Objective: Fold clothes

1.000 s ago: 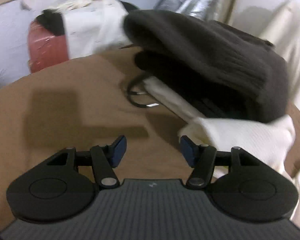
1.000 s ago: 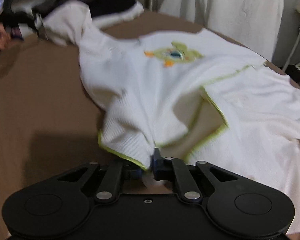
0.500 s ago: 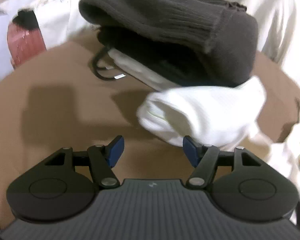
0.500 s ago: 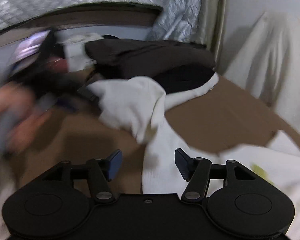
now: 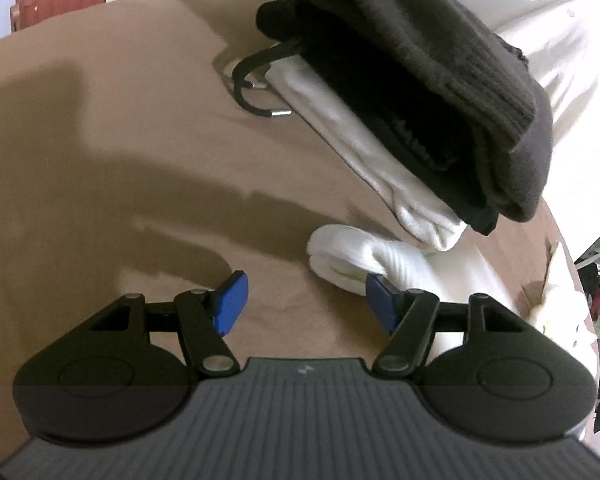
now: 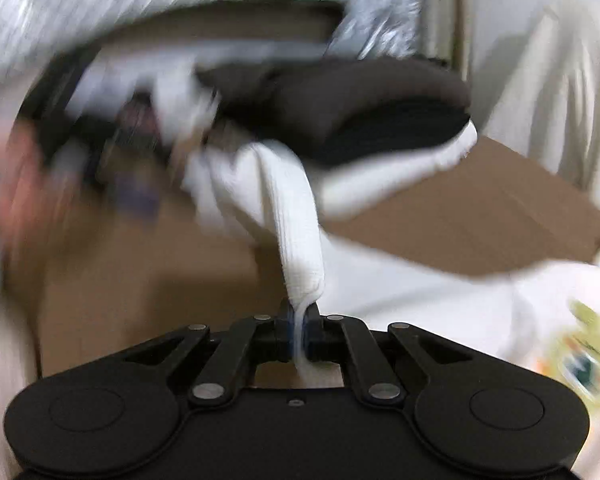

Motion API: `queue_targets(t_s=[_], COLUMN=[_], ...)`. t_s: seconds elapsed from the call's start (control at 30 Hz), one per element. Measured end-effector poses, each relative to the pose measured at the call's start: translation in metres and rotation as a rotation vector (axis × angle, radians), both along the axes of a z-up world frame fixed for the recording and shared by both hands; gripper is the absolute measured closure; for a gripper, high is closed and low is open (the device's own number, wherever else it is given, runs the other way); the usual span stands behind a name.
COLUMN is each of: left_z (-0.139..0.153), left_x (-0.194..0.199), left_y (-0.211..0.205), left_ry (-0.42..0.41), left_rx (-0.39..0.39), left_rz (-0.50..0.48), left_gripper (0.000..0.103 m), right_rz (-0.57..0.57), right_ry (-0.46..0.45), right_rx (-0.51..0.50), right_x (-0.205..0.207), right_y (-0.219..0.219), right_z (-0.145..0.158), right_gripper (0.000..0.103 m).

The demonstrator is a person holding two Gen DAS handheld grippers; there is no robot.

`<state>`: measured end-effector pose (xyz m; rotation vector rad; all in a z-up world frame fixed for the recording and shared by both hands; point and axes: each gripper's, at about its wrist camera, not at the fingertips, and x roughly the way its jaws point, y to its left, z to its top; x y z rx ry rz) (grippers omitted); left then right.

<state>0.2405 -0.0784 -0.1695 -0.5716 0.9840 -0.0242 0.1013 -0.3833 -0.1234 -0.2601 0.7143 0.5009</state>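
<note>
**Sleeve pinched, fold about to be carried across**

The right gripper [image 6: 297, 330] is clamped tight on a narrow strip of the white ribbed garment [image 6: 300, 240], most likely a sleeve or cuff, though motion blur in the right wrist view makes the exact part hard to confirm. The fabric rises from the jaws toward 12 o'clock and bunches just below the stack of folded clothes [image 6: 340, 120], whose top piece is a dark knit. The rest of the garment spreads toward 4 o'clock, where its green printed motif [image 6: 584, 344] shows.

The left gripper [image 5: 302, 300] holds nothing: its blue pads stand well apart over the brown bed cover [image 5: 139, 200]. The bunched white sleeve end [image 5: 352, 256] lies at 1 o'clock from it, just beside the right-hand pad. The stack [image 5: 440, 100] sits at 1 to 2 o'clock, with a black cord loop [image 5: 255, 88] poking out at 12 o'clock.

The step in hand appears to be gathering a sleeve for folding inward. Next, the left gripper needs to shift toward 1 o'clock, take the bunched end between its pads, and close; then both hands should draw the sleeve flat over the body without dragging the stack.
</note>
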Motion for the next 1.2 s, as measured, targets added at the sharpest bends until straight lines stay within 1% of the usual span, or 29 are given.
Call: queue_targets(t_s=[0.03, 0.1, 0.17, 0.27, 0.3, 0.37, 0.4, 0.43, 0.47, 0.5, 0.53, 0.6, 0.63, 0.67, 0.7, 0.73, 0.8, 0.83, 0.87, 0.9, 0.93, 0.97, 1.0, 1.03, 1.07, 1.1, 1.13, 1.17, 1.2], left_z=[-0.001, -0.004, 0.000, 0.012, 0.016, 0.028, 0.035, 0.043, 0.051, 0.059, 0.063, 0.056, 0.051, 0.041, 0.033, 0.027, 0.022, 0.023, 0.023, 0.021, 0.013, 0.005, -0.007, -0.016, -0.019, -0.022, -0.022, -0.013, -0.004], left_x=[0.001, 0.004, 0.001, -0.005, -0.007, -0.013, -0.017, -0.021, -0.025, -0.030, -0.032, -0.028, -0.024, -0.019, -0.015, -0.013, -0.011, -0.012, -0.014, -0.015, -0.011, -0.007, -0.002, 0.001, -0.001, -0.003, -0.005, -0.009, -0.014], left_y=[-0.001, -0.001, -0.008, -0.025, -0.031, -0.043, -0.048, -0.052, -0.056, -0.061, -0.065, -0.071, -0.077, -0.089, -0.101, -0.112, -0.133, -0.139, -0.143, -0.147, -0.154, -0.161, -0.167, -0.173, -0.176, -0.180, -0.182, -0.181, -0.180], left_ry=[0.002, -0.003, -0.018, -0.031, -0.037, -0.067, -0.087, -0.121, -0.154, -0.187, -0.206, -0.163, -0.138, -0.104, -0.076, -0.067, -0.079, -0.096, -0.120, -0.133, -0.117, -0.093, -0.047, -0.023, -0.054, -0.085, -0.123, -0.182, -0.241], left_rx=[0.012, 0.027, 0.042, 0.079, 0.107, 0.223, 0.277, 0.323, 0.369, 0.415, 0.432, 0.320, 0.280, 0.285, 0.303, 0.362, 0.474, 0.485, 0.484, 0.489, 0.510, 0.535, 0.566, 0.596, 0.622, 0.647, 0.676, 0.714, 0.752], left_rz=[-0.008, -0.017, -0.032, -0.079, -0.082, -0.025, 0.000, 0.015, 0.030, 0.044, 0.045, -0.031, -0.074, -0.133, -0.182, -0.204, -0.242, -0.259, -0.268, -0.279, -0.295, -0.312, -0.333, -0.346, -0.342, -0.338, -0.326, -0.298, -0.268], left_gripper=[0.038, 0.038, 0.038, 0.038, 0.038, 0.038, 0.038, 0.036, 0.030, 0.026, 0.022, 0.022, 0.022, 0.022, 0.022, 0.022, 0.022, 0.021, 0.012, 0.005, 0.000, 0.000, 0.000, 0.003, 0.020, 0.041, 0.090, 0.099, 0.099], right_rz=[-0.004, -0.037, -0.066, -0.082, -0.084, -0.090, -0.097, -0.104, -0.111, -0.107, -0.082, -0.061, -0.050, -0.045, -0.056, -0.072, -0.114, -0.137, -0.164, -0.193, -0.225, -0.256, -0.284, -0.313, -0.346, -0.379, -0.412, -0.446, -0.480], right_ry=[0.039, 0.067, 0.074, 0.062, 0.055, 0.032, 0.028, 0.039, 0.050, 0.057, 0.053, 0.030, 0.018, 0.014, 0.031, 0.044, 0.053, 0.052, 0.046, 0.038, 0.032, 0.025, 0.018, 0.010, -0.001, -0.005, -0.008, -0.009, -0.016], right_rx=[-0.050, -0.130, -0.157, -0.175, -0.190, -0.216, -0.200, -0.141, -0.082, -0.032, -0.022, -0.097, -0.135, -0.154, -0.126, -0.090, -0.044, -0.030, -0.024, -0.021, -0.016, -0.013, -0.012, -0.012, -0.015, -0.012, -0.003, 0.020, 0.037], right_x=[-0.014, -0.033, -0.040, -0.039, -0.039, -0.043, -0.045, -0.047, -0.049, -0.052, -0.059, -0.069, -0.074, -0.078, -0.077, -0.078, -0.084, -0.087, -0.093, -0.098, -0.103, -0.108, -0.115, -0.122, -0.130, -0.136, -0.141, -0.147, -0.153], right_y=[-0.004, -0.014, -0.017, -0.007, -0.002, 0.010, 0.012, 0.011, 0.009, 0.009, 0.014, 0.025, 0.030, 0.033, 0.030, 0.023, 0.011, 0.005, -0.001, -0.008, -0.015, -0.023, -0.030, -0.039, -0.047, -0.055, -0.062, -0.069, -0.074], right_z=[-0.008, -0.020, -0.023, -0.027, -0.030, -0.035, -0.034, -0.028, -0.021, -0.015, -0.012, -0.014, -0.015, -0.016, -0.017, -0.017, -0.015, -0.014, -0.012, -0.009, -0.006, -0.003, 0.001, 0.004, 0.007, 0.009, 0.010, 0.011, 0.011], right_gripper=[0.096, 0.096, 0.096, 0.094, 0.094, 0.094, 0.094, 0.094, 0.094, 0.094, 0.094, 0.091, 0.089, 0.088, 0.088, 0.088, 0.086, 0.084, 0.082, 0.081, 0.076, 0.070, 0.068, 0.066, 0.065, 0.064, 0.064, 0.064, 0.064])
